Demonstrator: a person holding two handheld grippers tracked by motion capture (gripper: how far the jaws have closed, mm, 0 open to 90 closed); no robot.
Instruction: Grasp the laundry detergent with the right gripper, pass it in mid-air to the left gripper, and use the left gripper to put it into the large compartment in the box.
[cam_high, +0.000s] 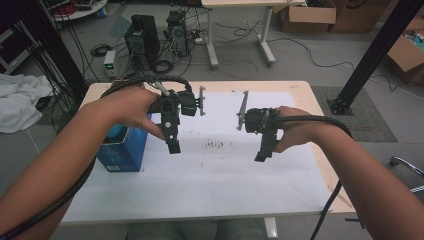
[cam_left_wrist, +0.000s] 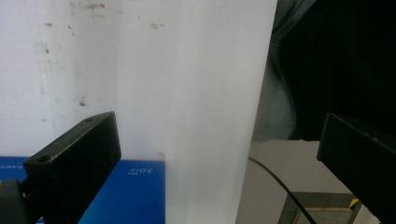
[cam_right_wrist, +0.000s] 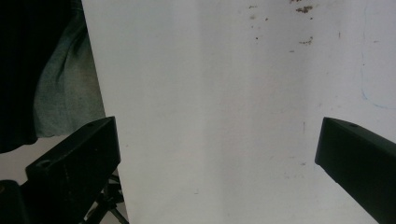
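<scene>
My left gripper (cam_high: 173, 145) hangs above the white sheet (cam_high: 215, 170), just right of a blue box (cam_high: 123, 150) that stands on the table's left side. In the left gripper view its jaws (cam_left_wrist: 219, 135) stand wide apart with nothing between them, and the blue box (cam_left_wrist: 130, 191) lies low at the left. Right of centre, my right gripper (cam_high: 263, 152) hovers over the sheet. It is open too, with bare white sheet (cam_right_wrist: 210, 93) between its jaws (cam_right_wrist: 217, 135). Both point down toward the near edge.
Dark smudges (cam_high: 215, 145) mark the sheet's middle. The wooden table (cam_high: 320, 100) shows round the sheet's edges. Beyond it on the floor are computer towers (cam_high: 142, 37), cables, a second table's legs (cam_high: 212, 40) and cardboard boxes (cam_high: 307, 17). A black post (cam_high: 372, 55) rises at right.
</scene>
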